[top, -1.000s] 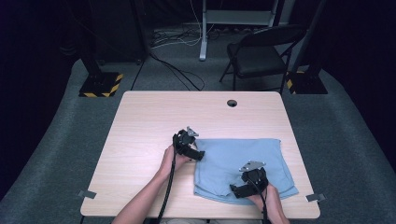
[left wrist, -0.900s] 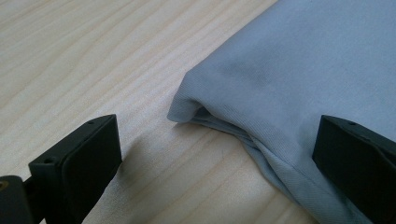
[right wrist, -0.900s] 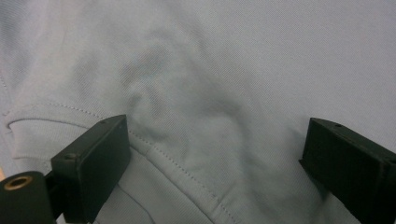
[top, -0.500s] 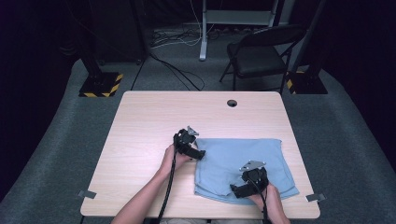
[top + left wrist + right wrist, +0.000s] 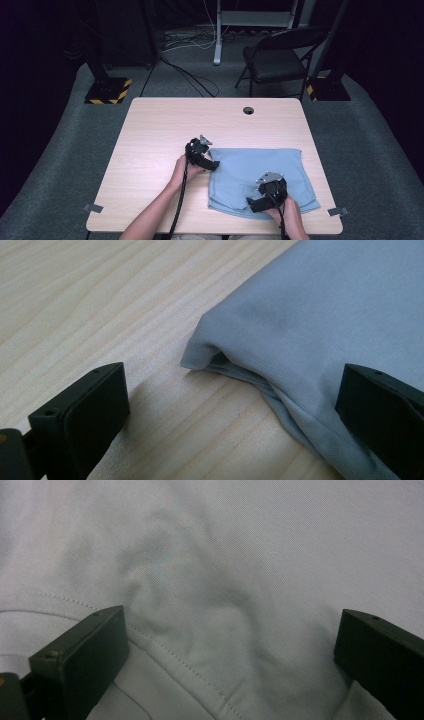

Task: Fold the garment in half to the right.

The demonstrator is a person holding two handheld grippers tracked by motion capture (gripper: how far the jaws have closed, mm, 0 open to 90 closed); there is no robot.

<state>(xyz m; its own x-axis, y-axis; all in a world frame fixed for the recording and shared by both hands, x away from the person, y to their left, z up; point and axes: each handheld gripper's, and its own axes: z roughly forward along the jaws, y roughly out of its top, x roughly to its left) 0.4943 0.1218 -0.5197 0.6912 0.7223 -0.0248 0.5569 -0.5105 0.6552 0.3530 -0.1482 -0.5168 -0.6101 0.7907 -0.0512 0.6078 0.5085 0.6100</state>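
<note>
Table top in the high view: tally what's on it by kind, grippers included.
Folded light-blue cloth garment: 1
Black hand-held grippers: 2, the left gripper at the cloth's left corner and the right gripper over its near edge, both open
Total: 3

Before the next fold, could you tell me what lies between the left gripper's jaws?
In the left gripper view, the left gripper stands open over bare table, with the folded blue cloth's corner between the jaws, unpinched.
</note>
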